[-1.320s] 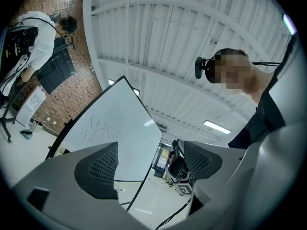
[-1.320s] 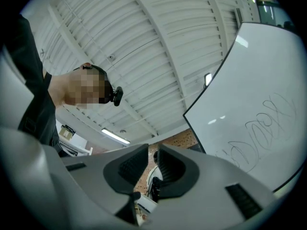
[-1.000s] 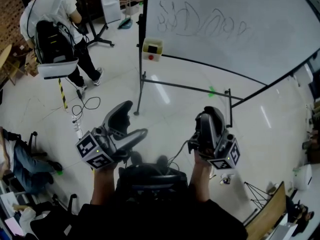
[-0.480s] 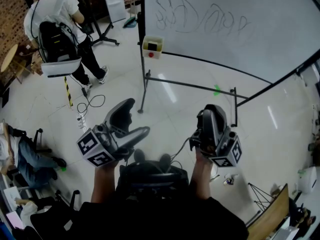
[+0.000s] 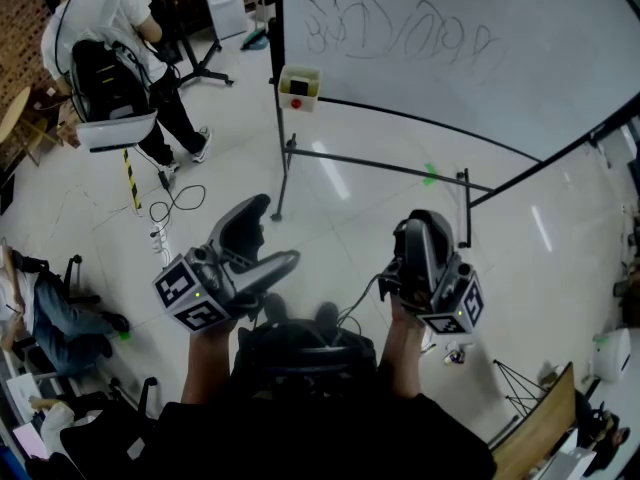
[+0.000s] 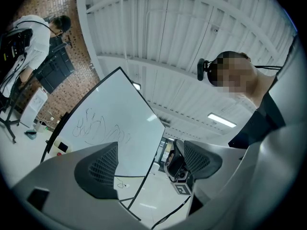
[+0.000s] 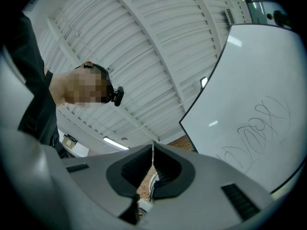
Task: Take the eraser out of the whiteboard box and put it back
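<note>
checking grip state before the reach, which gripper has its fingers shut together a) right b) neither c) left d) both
a: the right gripper shows its fingers pressed together with nothing between them in its own view, while the left gripper holds its fingers wide apart.

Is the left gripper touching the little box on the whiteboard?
Apart. In the head view, a wide stretch of shiny floor lies between the left gripper and the box.
</note>
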A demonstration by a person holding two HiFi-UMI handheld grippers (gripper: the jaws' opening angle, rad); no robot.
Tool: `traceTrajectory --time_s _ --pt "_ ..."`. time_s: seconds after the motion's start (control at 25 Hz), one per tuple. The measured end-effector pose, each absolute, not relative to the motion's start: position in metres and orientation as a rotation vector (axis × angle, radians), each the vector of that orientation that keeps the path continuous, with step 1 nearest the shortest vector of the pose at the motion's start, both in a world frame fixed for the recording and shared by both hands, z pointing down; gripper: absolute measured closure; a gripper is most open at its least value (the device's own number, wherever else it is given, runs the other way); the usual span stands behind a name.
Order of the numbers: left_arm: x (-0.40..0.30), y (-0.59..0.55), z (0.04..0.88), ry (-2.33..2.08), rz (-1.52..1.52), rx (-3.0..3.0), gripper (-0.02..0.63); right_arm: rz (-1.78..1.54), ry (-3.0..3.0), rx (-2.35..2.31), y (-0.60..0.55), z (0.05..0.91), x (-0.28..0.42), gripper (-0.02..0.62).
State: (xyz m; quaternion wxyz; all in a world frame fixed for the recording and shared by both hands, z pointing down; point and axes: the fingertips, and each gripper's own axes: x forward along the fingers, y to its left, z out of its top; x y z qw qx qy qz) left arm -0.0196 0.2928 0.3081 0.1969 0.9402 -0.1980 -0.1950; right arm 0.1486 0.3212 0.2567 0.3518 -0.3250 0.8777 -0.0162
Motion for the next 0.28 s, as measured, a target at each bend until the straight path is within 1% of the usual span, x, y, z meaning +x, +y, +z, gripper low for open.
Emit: traceTrajectory --time_s 0.28 --pt "-0.0222 0.2936 0.3104 -0.557 -0.557 2.628 0.178 -0.061 2.275 -0.842 0.3230 0.2583 0.1460 0.569"
